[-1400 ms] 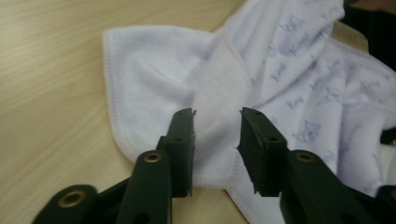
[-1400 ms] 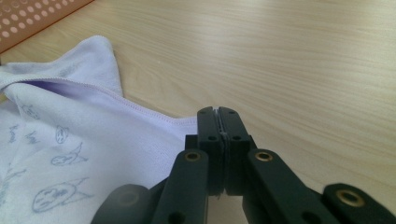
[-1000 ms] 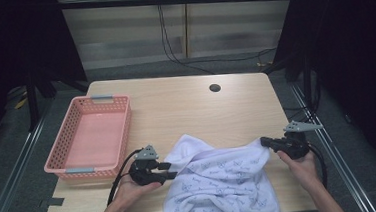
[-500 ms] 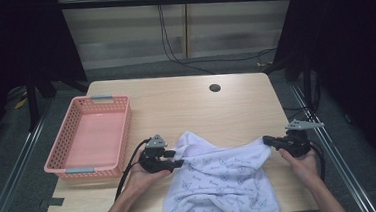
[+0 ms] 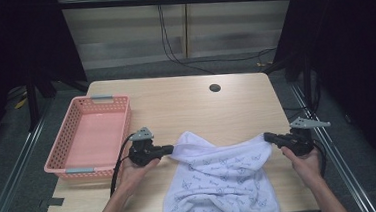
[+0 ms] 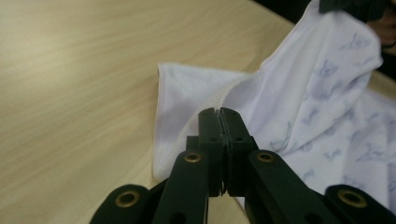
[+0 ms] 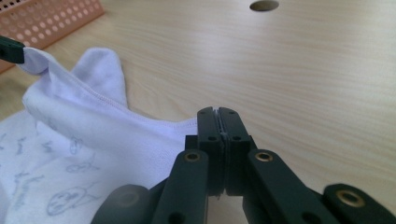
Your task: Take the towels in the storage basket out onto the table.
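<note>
A white cloth [image 5: 221,179] with small blue-grey prints lies on the wooden table [image 5: 186,106] and hangs over its near edge. My left gripper [image 5: 168,149] has just closed its jaws and is shut on the cloth's left corner; in the left gripper view the jaws [image 6: 218,112] meet, with the cloth's hem [image 6: 161,116] running in beside them. My right gripper [image 5: 268,137] is shut on the cloth's right corner, its hem [image 7: 140,123] pinched at the jaw tips [image 7: 218,112]. The cloth's upper edge spans between the two grippers.
A pink plastic basket [image 5: 61,152] stands on the table's left side, close to my left hand. A round cable hole [image 5: 215,88] sits toward the far right of the table. Bare wood lies beyond the cloth.
My left gripper moved a little away from the near edge and closed on the cloth's left corner. The bunched cloth now stretches between both grippers. The right gripper stayed put.
</note>
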Action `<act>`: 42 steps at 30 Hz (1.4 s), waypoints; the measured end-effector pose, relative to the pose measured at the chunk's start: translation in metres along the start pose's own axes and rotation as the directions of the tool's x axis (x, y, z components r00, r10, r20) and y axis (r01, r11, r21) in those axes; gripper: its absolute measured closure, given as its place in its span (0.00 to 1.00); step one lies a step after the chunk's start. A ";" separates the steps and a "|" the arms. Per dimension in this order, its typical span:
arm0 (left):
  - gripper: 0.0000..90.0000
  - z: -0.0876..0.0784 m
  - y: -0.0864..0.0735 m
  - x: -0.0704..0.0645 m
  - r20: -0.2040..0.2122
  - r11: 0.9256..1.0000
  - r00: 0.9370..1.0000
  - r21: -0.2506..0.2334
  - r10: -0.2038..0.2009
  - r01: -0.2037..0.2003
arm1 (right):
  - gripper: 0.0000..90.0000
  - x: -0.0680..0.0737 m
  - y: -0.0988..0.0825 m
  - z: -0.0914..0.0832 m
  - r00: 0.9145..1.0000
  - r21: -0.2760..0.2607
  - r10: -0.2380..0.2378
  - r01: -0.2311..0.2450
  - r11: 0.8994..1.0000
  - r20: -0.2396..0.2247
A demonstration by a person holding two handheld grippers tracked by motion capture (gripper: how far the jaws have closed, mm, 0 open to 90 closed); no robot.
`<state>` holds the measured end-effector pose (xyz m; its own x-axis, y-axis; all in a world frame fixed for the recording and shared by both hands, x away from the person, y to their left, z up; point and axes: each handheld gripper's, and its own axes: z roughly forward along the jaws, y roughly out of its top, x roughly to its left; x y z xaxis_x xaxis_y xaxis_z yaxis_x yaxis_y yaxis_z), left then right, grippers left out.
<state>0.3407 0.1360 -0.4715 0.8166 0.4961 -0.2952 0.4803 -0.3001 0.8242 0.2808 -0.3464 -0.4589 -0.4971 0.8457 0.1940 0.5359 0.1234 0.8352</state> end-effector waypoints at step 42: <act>0.98 -0.116 0.174 0.036 -0.237 0.925 0.971 -0.366 0.018 -0.106 | 0.99 0.010 0.220 0.005 0.994 -0.373 -0.099 0.109 0.921 0.046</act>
<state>0.4162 0.1964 -0.2829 0.7260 0.6695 -0.1575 0.2403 -0.0324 0.9702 0.3964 -0.3081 -0.2758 -0.5156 0.8524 0.0867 0.1850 0.0120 0.9827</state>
